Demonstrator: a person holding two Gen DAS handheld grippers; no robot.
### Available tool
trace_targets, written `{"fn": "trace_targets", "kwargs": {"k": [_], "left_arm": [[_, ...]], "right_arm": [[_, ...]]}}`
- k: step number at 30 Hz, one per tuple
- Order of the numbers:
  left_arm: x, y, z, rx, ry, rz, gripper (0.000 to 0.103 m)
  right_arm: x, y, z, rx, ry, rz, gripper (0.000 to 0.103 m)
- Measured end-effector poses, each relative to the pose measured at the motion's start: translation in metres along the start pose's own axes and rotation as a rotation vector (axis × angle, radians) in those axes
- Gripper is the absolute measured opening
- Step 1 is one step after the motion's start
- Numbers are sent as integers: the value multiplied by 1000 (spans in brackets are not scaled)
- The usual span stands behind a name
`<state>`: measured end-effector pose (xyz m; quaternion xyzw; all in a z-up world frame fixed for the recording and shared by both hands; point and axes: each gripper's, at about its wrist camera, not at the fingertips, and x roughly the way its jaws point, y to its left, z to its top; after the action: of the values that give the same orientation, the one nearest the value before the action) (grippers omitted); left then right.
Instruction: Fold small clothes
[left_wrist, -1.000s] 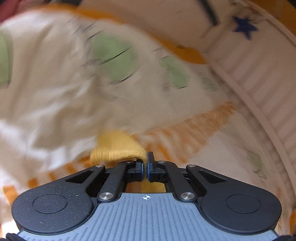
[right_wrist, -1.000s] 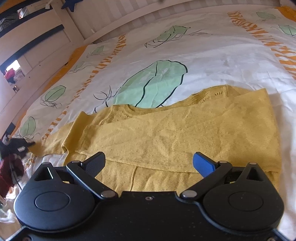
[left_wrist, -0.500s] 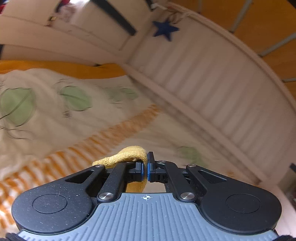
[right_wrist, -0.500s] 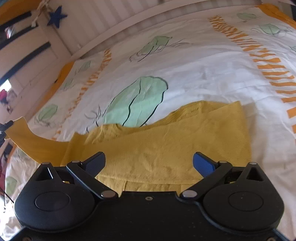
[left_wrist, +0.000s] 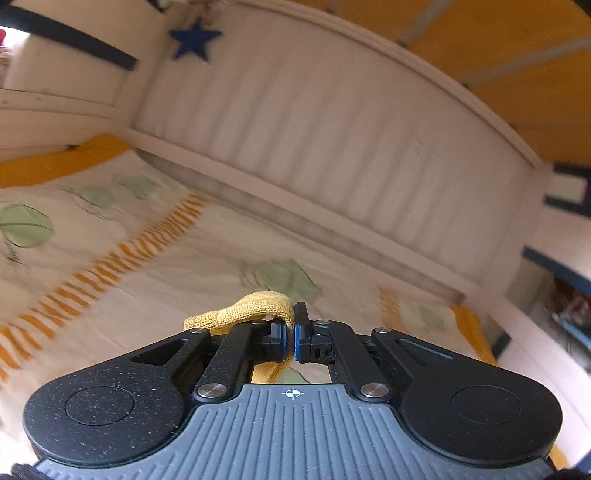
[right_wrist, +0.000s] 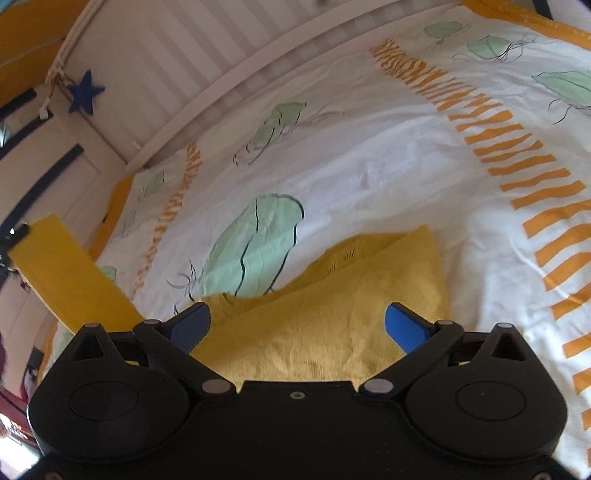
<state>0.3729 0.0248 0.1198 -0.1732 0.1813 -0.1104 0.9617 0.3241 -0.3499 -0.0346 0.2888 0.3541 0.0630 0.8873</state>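
Left wrist: left gripper (left_wrist: 290, 336) clamped on a yellow sleeve (left_wrist: 255, 308), lifted above the bedsheet (left_wrist: 155, 280), presumably to carry it over the body.

Right wrist: right gripper (right_wrist: 297, 325) spread wide, empty, hovering over the sweater (right_wrist: 332, 314) lying partly folded on the sheet, likely ready to pin it.

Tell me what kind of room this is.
Probably a child's bedroom: a bed with a leaf-print duvet, a white slatted bed rail and a blue star decoration hanging above it.
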Motion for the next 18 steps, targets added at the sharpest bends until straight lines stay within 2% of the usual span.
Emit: {"fn": "trace_targets", "kwargs": {"k": [7, 11, 15, 16, 18], "left_arm": [[45, -62, -78, 83, 130, -57, 3], [72, -81, -129, 76, 230, -85, 3], [88, -97, -164, 96, 293, -96, 3], [84, -103, -170, 103, 307, -107, 5], [90, -109, -178, 130, 368, -153, 25]], "right_arm": [[-21, -11, 17, 37, -76, 0, 102], [-31, -18, 25, 56, -112, -5, 102], [-39, -25, 31, 81, -139, -7, 102], [-40, -27, 32, 87, -144, -5, 102], [-43, -30, 34, 94, -154, -7, 102]]}}
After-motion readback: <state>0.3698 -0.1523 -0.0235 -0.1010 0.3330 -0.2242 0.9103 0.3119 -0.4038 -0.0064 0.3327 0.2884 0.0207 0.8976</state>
